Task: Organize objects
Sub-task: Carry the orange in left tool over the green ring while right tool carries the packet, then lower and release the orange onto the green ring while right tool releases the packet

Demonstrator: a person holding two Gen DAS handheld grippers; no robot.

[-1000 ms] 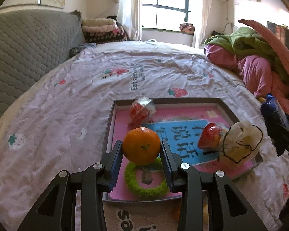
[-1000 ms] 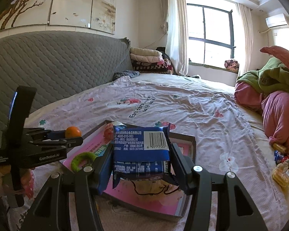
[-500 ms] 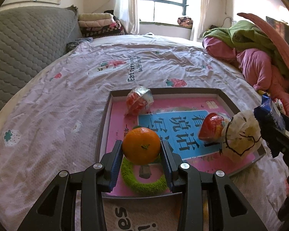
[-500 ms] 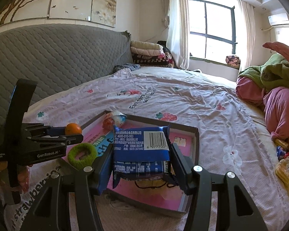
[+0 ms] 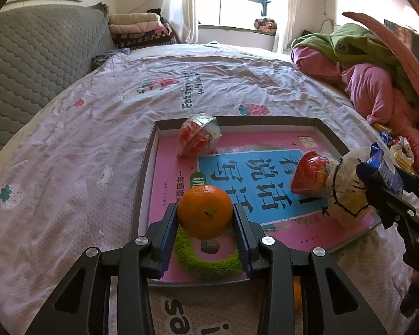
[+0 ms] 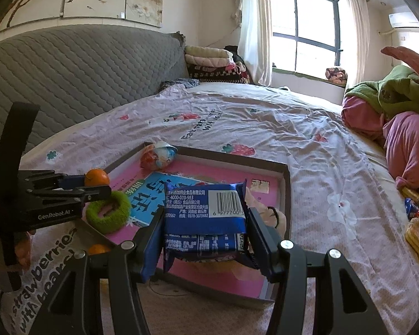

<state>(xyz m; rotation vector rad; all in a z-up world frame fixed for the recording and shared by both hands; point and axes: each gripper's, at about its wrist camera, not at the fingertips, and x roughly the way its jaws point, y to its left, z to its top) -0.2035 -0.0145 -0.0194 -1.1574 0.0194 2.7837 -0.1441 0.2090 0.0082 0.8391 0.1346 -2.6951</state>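
Observation:
A dark-rimmed tray [image 5: 265,119] with a pink and blue book cover as its floor lies on the bed. My left gripper [image 5: 205,219] is shut on an orange [image 5: 205,210], held above a green fuzzy ring [image 5: 206,263] at the tray's near edge. My right gripper [image 6: 205,220] is shut on a blue snack packet [image 6: 206,209], which hangs over the tray's right part above a white bag [image 5: 346,195]. In the tray lie a red wrapped snack [image 5: 199,136] at the far left and another red one [image 5: 310,177] by the white bag.
A second orange [image 6: 97,249] lies on the bedsheet just outside the tray's near corner. Loose snack packets [image 6: 416,223] sit at the right by a heap of pink and green bedding [image 5: 377,78]. The grey headboard [image 6: 69,78] bounds the left.
My right gripper has sunk a little toward the tray with the blue packet still in it. My left gripper keeps its place and its hold on the orange.

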